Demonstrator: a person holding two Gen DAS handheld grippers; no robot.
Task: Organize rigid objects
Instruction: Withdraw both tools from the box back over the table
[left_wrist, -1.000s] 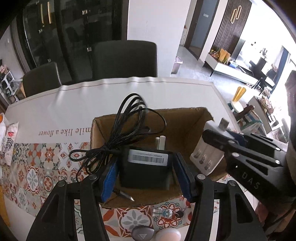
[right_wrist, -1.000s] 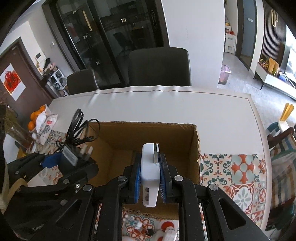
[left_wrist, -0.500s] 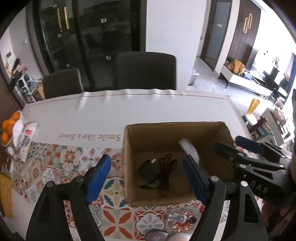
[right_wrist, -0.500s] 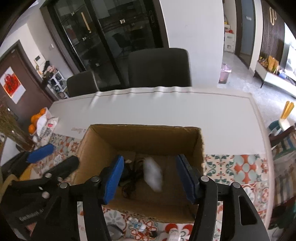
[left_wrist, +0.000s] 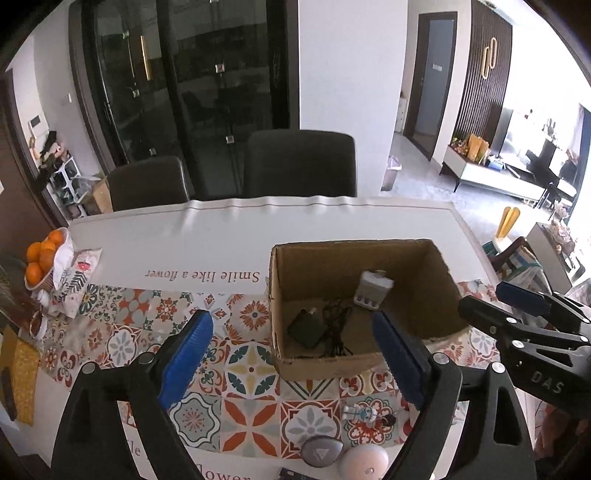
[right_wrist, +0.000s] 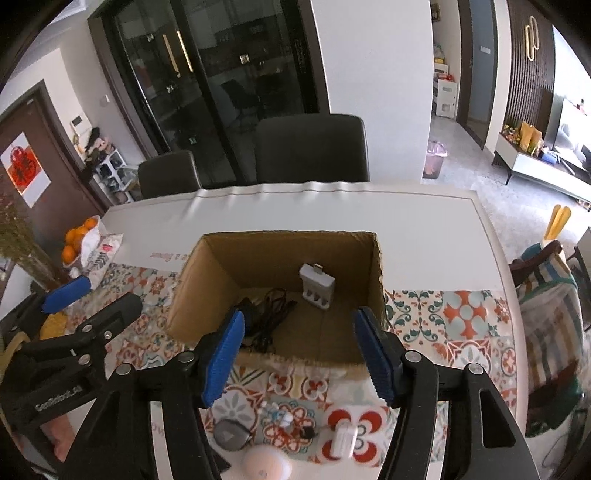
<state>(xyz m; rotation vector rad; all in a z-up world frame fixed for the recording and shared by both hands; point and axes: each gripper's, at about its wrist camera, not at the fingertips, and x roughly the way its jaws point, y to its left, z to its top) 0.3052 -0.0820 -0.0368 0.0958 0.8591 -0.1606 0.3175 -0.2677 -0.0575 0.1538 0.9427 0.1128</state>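
Tiled table cloth carries the cardboard box (left_wrist: 354, 360) holding black adapter (left_wrist: 304, 328) and white charger (right_wrist: 317, 286) — both grippers, left (left_wrist: 291, 360) and right (right_wrist: 297, 354), gape empty — next, I judge, descend squarely over near-edge items.

Matt cardboard box (left_wrist: 280, 291) — glossy plastic charger (left_wrist: 373, 292)

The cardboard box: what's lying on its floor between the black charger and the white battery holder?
A tangled black cord lies between the black charger and white battery holder inside the box, clearest in the right wrist view.
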